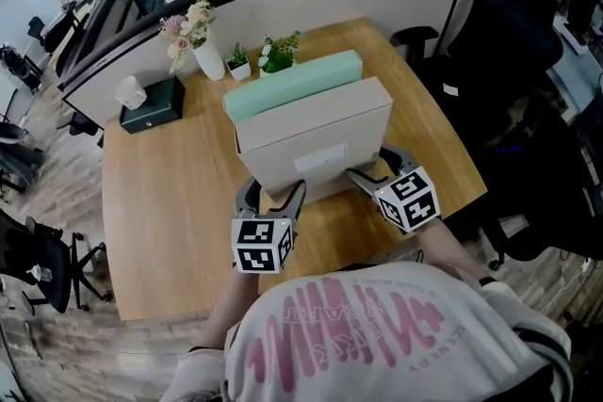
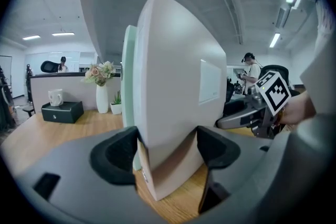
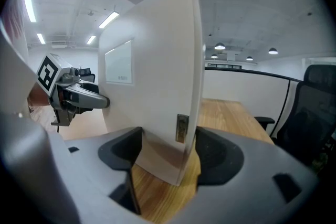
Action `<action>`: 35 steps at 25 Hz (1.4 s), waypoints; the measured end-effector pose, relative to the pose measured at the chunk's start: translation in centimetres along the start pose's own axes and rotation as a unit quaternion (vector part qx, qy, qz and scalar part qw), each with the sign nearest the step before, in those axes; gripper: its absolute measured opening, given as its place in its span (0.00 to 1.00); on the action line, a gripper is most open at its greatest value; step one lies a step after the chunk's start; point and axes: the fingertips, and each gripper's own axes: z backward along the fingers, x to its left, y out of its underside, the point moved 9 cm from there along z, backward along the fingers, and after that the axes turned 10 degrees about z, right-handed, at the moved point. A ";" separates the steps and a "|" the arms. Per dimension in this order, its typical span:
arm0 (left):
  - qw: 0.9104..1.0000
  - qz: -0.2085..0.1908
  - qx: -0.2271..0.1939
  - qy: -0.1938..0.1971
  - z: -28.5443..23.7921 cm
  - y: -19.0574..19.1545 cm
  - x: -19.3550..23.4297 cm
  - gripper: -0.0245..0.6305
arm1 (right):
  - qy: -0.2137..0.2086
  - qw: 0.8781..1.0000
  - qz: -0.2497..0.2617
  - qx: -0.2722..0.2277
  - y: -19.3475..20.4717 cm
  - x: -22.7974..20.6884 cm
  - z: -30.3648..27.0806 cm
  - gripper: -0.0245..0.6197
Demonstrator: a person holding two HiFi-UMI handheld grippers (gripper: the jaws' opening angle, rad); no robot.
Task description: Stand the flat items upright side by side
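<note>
A wide beige flat box (image 1: pixel 316 141) stands upright on its long edge on the wooden table (image 1: pixel 170 202). Right behind it, side by side, a mint-green flat box (image 1: pixel 292 82) also stands upright. My left gripper (image 1: pixel 273 193) is shut on the beige box's lower left end, and my right gripper (image 1: pixel 379 167) is shut on its lower right end. In the left gripper view the beige box (image 2: pixel 173 86) fills the gap between the pads of the left gripper (image 2: pixel 167 147), with the mint box (image 2: pixel 127 86) just beyond. In the right gripper view the right gripper (image 3: pixel 168 147) clamps the box (image 3: pixel 157 71) likewise.
At the table's far left are a black tissue box (image 1: pixel 151 104), a white vase of flowers (image 1: pixel 207 56) and two small potted plants (image 1: pixel 238 63). A curved partition runs behind the table. A black office chair (image 1: pixel 509 42) stands at the right.
</note>
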 end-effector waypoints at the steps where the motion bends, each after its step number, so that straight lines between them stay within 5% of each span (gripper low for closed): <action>1: 1.000 -0.001 -0.001 -0.001 -0.2 -0.1 0.0 0.56 | -0.001 1.000 0.000 0.000 0.0 -0.2 -0.2 0.54; 28: 1.000 -0.028 0.004 0.002 -0.6 -0.4 1.3 0.54 | -0.014 1.000 -0.007 0.005 -0.6 -2.0 -1.8 0.56; 35: 1.000 -0.022 0.013 -0.007 0.3 0.0 1.5 0.46 | -0.001 0.999 -0.033 0.003 -0.4 -2.2 -0.7 0.60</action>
